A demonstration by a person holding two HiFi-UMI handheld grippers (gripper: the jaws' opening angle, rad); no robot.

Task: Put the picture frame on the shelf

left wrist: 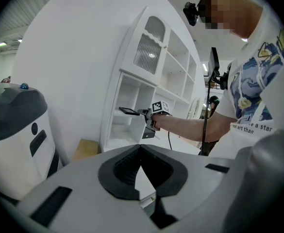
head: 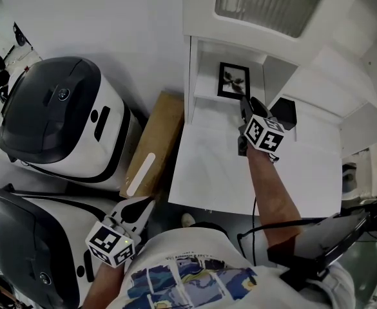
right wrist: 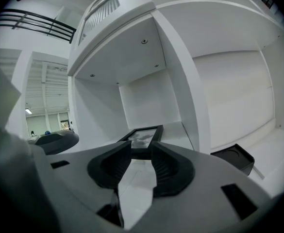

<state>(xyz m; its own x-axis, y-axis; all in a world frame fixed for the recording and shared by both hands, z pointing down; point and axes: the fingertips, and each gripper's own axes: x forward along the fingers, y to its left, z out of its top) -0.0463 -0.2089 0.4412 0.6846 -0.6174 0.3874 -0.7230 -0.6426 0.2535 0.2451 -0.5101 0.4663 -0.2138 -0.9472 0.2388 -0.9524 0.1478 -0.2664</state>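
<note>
Picture frame is inside the white cabinet's cubby, looks flat on the shelf, glass up. It sits dead ahead of the right gripper, near edge at the jaw tips. My read: it went in flat because this approach slides it onto the board without tipping.

Right gripper view: jaws stand well apart, bare shelf visible down the gap. The frame is wider than that gap and I see no pad pressing on it, so I call it not gripped, at most touching.

Left gripper hangs low behind, well apart from the shelf, jaws together, nothing in them. Just parked clear.
</note>
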